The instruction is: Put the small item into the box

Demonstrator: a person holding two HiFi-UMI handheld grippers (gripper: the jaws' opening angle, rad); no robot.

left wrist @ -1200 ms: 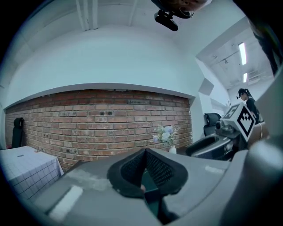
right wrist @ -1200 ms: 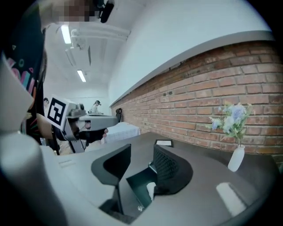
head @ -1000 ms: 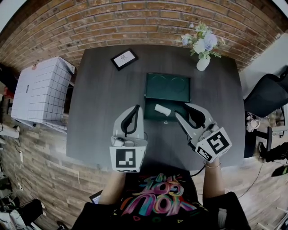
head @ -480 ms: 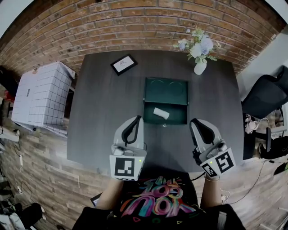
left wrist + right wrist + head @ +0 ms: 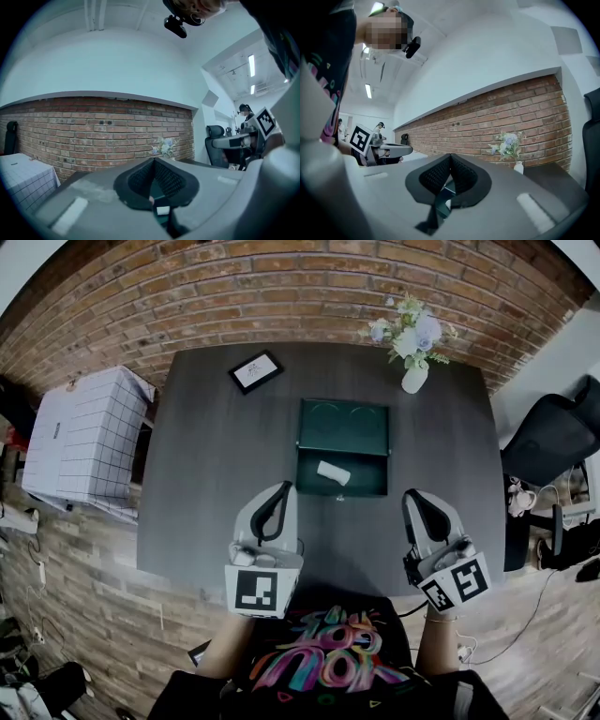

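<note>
An open dark green box (image 5: 343,427) lies at the middle of the dark table (image 5: 216,474), lid flipped back. A small white item (image 5: 333,472) rests inside its near tray. My left gripper (image 5: 279,489) hovers over the near table, left of the box front, jaws shut with nothing between them. My right gripper (image 5: 416,497) is pulled back to the right of the box, jaws shut and empty. In both gripper views the pads (image 5: 153,172) (image 5: 449,171) meet, with a sliver of green box showing below.
A framed card (image 5: 256,370) lies at the table's far left and a white vase of flowers (image 5: 412,352) at the far right. A white gridded cabinet (image 5: 80,432) stands left of the table, a black office chair (image 5: 553,437) right. Brick wall behind.
My right gripper drew back from over the box toward the near right and its jaws came together. The white item now lies in the box. The left gripper barely moved.
</note>
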